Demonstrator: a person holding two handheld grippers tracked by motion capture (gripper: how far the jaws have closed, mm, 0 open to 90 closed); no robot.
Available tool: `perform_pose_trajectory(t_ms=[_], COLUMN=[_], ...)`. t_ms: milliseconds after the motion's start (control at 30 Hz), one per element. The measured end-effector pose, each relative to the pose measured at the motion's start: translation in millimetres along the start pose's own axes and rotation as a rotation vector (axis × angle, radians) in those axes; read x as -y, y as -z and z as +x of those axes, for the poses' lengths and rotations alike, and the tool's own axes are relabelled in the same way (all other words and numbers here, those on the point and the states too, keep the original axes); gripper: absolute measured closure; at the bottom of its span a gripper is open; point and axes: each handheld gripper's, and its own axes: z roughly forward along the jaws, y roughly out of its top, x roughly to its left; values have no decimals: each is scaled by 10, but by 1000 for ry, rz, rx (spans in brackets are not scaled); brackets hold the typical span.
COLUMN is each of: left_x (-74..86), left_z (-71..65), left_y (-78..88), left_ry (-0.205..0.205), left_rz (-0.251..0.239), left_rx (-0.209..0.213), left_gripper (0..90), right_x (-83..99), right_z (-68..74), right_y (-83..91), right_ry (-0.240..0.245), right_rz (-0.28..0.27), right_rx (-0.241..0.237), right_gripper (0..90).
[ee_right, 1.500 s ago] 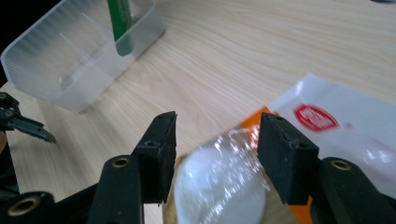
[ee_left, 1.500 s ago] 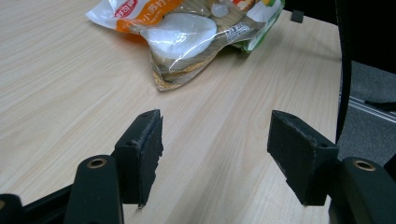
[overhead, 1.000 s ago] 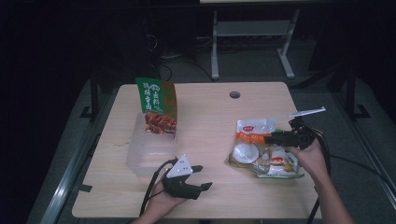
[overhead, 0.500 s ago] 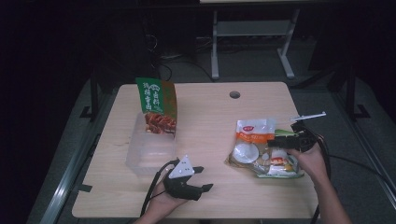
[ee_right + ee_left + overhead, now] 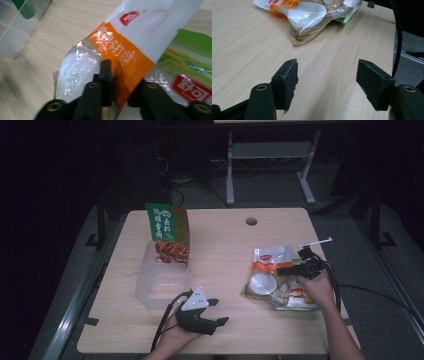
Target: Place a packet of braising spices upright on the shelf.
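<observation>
Wood table point(image 5: 225, 245): right tongs point(image 5: 119, 82) pinch orange-white packet point(image 5: 130, 53) (just closed).

1. Left gripper point(image 5: 212, 312) rested low near the table's front edge, cradled from beneath by the left hand point(image 5: 175, 336), jaws spread wide, nothing between them.
2. Right gripper point(image 5: 285, 269) reached leftward from the right hand point(image 5: 314, 287), forearm entering from bottom right.
3. Right jaws just closed, pinching the orange-and-white snack packet point(image 5: 130, 47).
</observation>
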Motion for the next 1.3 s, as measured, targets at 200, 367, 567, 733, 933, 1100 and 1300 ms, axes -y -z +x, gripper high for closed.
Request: perform_pose_trajectory(t_ms=[200, 367, 567, 733, 933, 1100, 1300], left_x=[0, -4, -30, -81, -129, -126, -103], left_z=[10, 19, 44, 77, 110, 139, 166], left_y=[9, -5, -39, -83, -145, -146, -157], left_ry=[9, 13, 32, 68, 76, 76, 94], left_rz=[-1, -1, -7, -22, -35, -31, -28], left_rx=[-3, 1, 18, 37, 41, 38, 48], left_gripper=[327, 325, 319, 318, 313, 310, 317], right_x=[-1, 11, 30, 67, 121, 171, 210], right_z=[129, 260, 495, 737, 1075, 1286, 1439], right_y=[25, 122, 267, 361, 408, 421, 347], right_ry=[43, 91, 172, 256, 364, 433, 470], right_rz=[0, -49, -109, -136, -130, -140, -136], right_rx=[8, -21, -62, -89, -104, -145, -229], right_gripper=[894, 896, 897, 897, 898, 897, 898])
